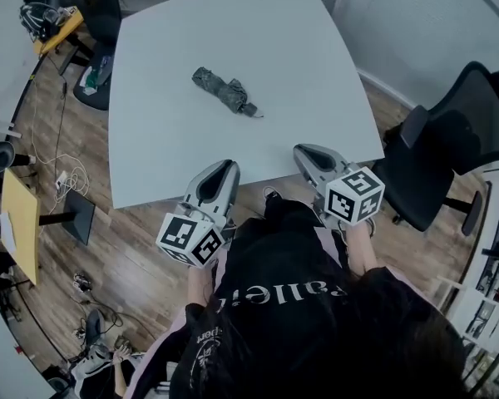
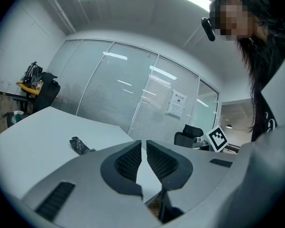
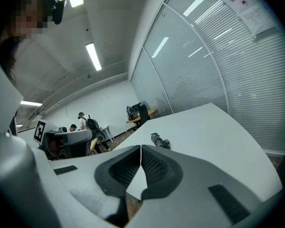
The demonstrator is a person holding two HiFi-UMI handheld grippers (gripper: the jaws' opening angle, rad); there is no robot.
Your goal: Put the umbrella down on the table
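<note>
On table, umbrella; at near edge L hand-held gripper & R hand-held gripper, both pressed together; chair rt.

Black mesh office chair on brown wood-plank floor; yellow desk at far corner; white cables loose on floor; glass partition with blinds behind.

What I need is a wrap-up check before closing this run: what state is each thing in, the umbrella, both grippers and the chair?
Umbrella: folded up, lying flat on the table, touched by neither gripper.
Left gripper: shut, empty, at the table's near edge.
Right gripper: shut, empty, at the table's near edge.
Chair: unoccupied, by the table's right corner.
</note>
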